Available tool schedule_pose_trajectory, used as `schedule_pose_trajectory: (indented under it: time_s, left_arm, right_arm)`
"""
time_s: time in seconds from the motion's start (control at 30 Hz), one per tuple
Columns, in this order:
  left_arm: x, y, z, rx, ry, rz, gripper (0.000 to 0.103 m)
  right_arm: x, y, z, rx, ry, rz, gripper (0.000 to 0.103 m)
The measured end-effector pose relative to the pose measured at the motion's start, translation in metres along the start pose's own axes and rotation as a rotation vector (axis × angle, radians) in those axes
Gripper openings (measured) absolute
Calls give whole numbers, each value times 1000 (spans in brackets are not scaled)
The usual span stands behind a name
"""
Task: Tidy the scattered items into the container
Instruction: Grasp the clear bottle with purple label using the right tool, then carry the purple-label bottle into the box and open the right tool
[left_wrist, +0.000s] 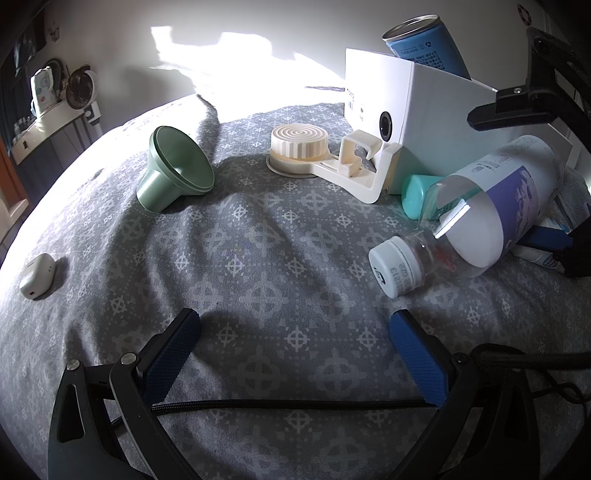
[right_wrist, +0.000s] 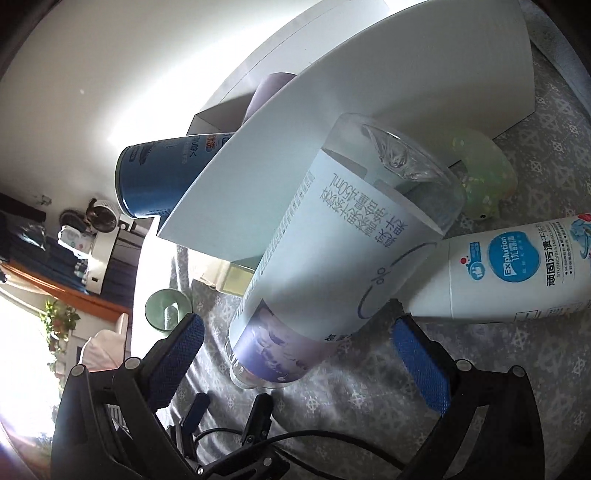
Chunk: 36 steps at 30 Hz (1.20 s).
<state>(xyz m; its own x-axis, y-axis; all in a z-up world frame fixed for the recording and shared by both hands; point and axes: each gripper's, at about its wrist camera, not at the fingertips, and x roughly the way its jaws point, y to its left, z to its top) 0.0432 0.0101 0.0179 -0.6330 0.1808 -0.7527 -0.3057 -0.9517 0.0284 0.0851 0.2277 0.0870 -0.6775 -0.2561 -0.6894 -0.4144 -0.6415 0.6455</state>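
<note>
The clear plastic bottle (right_wrist: 332, 240) with a white-and-purple label fills the centre of the right wrist view, lying tilted on the patterned bedspread (left_wrist: 258, 258) with its base leaning against the white cardboard box (right_wrist: 369, 92) that serves as the container; in the left wrist view it sits at right, white cap (left_wrist: 395, 266) pointing lower left. The right gripper (right_wrist: 295, 350) is spread wide with its blue pads either side of the bottle's lower body, apparently not yet touching it, so the step in hand looks like the approach to grasp. Next it likely needs to close on the body, lift, and clear the box wall beside the blue can (right_wrist: 162, 177) already inside. The left gripper (left_wrist: 295, 347) is wide open and empty over bare cloth. A white spray bottle (right_wrist: 517, 269), green funnel (left_wrist: 177, 170) and cream suction-cup holder (left_wrist: 306, 155) still lie outside.
</note>
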Motion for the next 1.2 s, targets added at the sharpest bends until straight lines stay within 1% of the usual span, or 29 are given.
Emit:
schedule_pose_trajectory:
  time_s: [0.1, 0.17, 0.2, 0.23, 0.27, 0.37, 0.47, 0.53, 0.63, 0.8, 0.93, 1.03, 1.07, 1.17, 1.2]
  left_arm:
    - [0, 0, 0, 0, 0, 0, 103]
    - [0, 0, 0, 0, 0, 0, 103]
    - [0, 0, 0, 1, 0, 0, 103]
    - [0, 0, 0, 1, 0, 1, 103]
    - [0, 0, 0, 0, 0, 0, 103]
    - [0, 0, 0, 1, 0, 0, 103]
    - [0, 0, 0, 1, 0, 0, 103]
    - [0, 0, 0, 1, -1, 0, 103]
    - [0, 0, 0, 1, -1, 0, 103]
    - [0, 0, 0, 1, -1, -1, 103]
    - [0, 0, 0, 1, -1, -1, 103]
    - [1, 0, 0, 1, -1, -1, 103]
    - [1, 0, 0, 1, -1, -1, 103]
    - [1, 0, 0, 1, -1, -1, 103]
    - [1, 0, 0, 1, -1, -1, 103]
  right_arm:
    - [8, 1, 13, 17, -1, -8, 103]
    - [8, -4, 15, 46, -6, 17, 99]
    - [7, -6, 14, 45, -6, 20, 87]
    - [6, -8, 12, 32, -4, 21, 69]
    - [4, -12, 9, 31, -2, 41, 69]
    - [-14, -24, -4, 46, -45, 84, 69]
    - [-31, -29, -14, 33, -52, 119, 68]
    - [-47, -28, -16, 24, -66, 131, 66]
    - [-79, -29, -16, 13, -126, 145, 61]
    - [-139, -15, -1, -83, -279, 119, 61]
    - [-175, -2, 11, -137, -380, 93, 61]
    - [-190, 18, 24, -172, -445, 82, 61]
    - [-189, 29, 33, -181, -466, 79, 61]
    - [-193, 44, 56, -186, -517, 80, 61]
    - [-194, 48, 64, -195, -537, 65, 61]
